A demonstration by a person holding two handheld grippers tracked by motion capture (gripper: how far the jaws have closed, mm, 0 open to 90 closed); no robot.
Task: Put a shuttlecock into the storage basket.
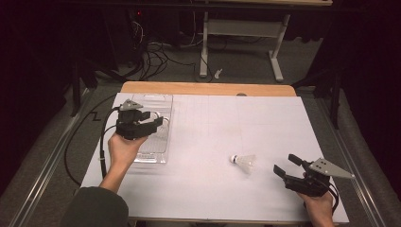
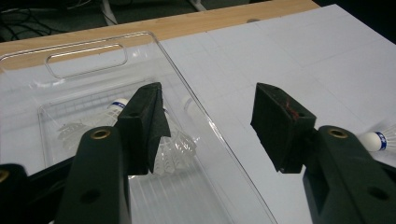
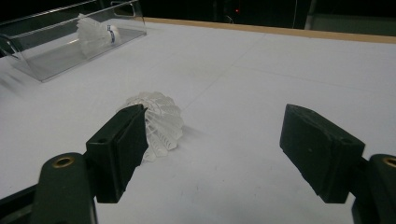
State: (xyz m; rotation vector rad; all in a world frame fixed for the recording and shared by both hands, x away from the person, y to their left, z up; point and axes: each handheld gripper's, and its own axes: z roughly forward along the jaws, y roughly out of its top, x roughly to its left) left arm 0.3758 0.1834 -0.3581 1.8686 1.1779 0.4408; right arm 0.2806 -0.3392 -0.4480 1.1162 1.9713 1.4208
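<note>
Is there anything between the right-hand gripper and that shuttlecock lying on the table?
Nothing: the high view shows bare white table between the right gripper and the shuttlecock.

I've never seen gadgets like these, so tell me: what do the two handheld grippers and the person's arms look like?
Each is a chunky black tool. The left gripper and the right gripper both carry a grey three-cornered plate on top. Their fingers are black ribbed blocks on dark arms with brass-coloured rivets; one pad has a small red mark. A black cable loops from the left one. The left forearm wears a dark sleeve.
</note>
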